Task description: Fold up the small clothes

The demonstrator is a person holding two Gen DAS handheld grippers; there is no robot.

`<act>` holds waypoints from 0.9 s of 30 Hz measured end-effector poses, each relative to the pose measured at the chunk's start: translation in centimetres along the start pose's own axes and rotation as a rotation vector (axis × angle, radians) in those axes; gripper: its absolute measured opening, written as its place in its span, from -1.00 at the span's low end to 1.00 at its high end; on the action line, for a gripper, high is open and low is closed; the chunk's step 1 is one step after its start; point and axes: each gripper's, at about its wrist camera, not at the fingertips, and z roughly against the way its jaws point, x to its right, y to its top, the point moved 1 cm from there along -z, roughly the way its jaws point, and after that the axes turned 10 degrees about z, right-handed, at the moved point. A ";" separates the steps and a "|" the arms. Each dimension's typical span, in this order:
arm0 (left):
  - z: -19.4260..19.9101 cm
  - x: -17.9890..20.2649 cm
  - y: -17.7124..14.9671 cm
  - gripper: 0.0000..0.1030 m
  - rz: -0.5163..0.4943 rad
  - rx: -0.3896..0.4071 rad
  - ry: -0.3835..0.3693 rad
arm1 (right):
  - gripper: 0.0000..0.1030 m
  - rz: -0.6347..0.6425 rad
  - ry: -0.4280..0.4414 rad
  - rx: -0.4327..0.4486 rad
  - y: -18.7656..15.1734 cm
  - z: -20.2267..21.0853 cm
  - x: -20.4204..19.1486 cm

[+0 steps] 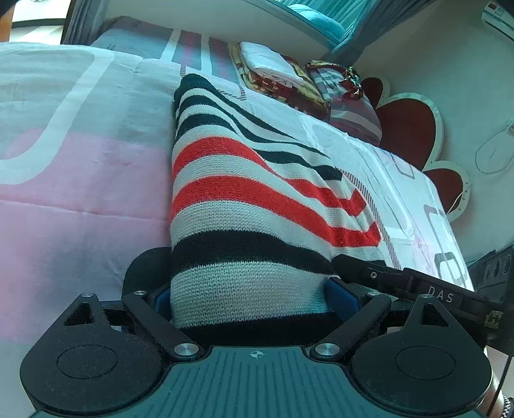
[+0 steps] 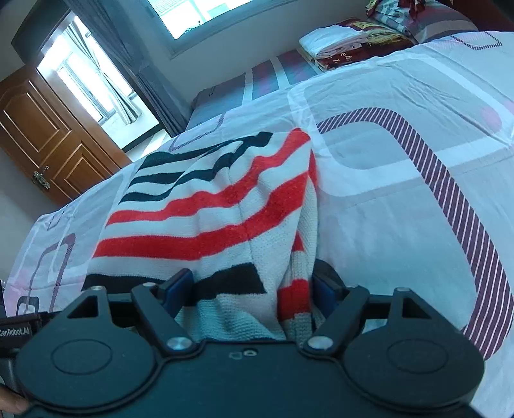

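A knitted garment with white, red and black stripes (image 1: 244, 193) lies on the bed and runs away from me. My left gripper (image 1: 249, 289) is shut on its near end, the cloth bulging between the blue pads (image 1: 342, 292). In the right wrist view the same striped garment (image 2: 218, 205) is bunched, and my right gripper (image 2: 253, 289) is shut on its near edge. The right gripper's finger (image 1: 385, 276) shows in the left wrist view, just right of the cloth.
The bed has a pink and white quilt (image 1: 80, 160). Folded clothes (image 1: 276, 70) and a pillow (image 1: 350, 106) lie at the far end by a red headboard (image 1: 411, 128). A wooden door (image 2: 45, 138) and a window (image 2: 205, 13) stand beyond the bed.
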 end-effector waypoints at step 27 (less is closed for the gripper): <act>-0.1 0.4 0.1 0.69 -0.030 0.003 0.031 | 0.42 0.006 -0.013 0.014 -0.1 0.2 -0.5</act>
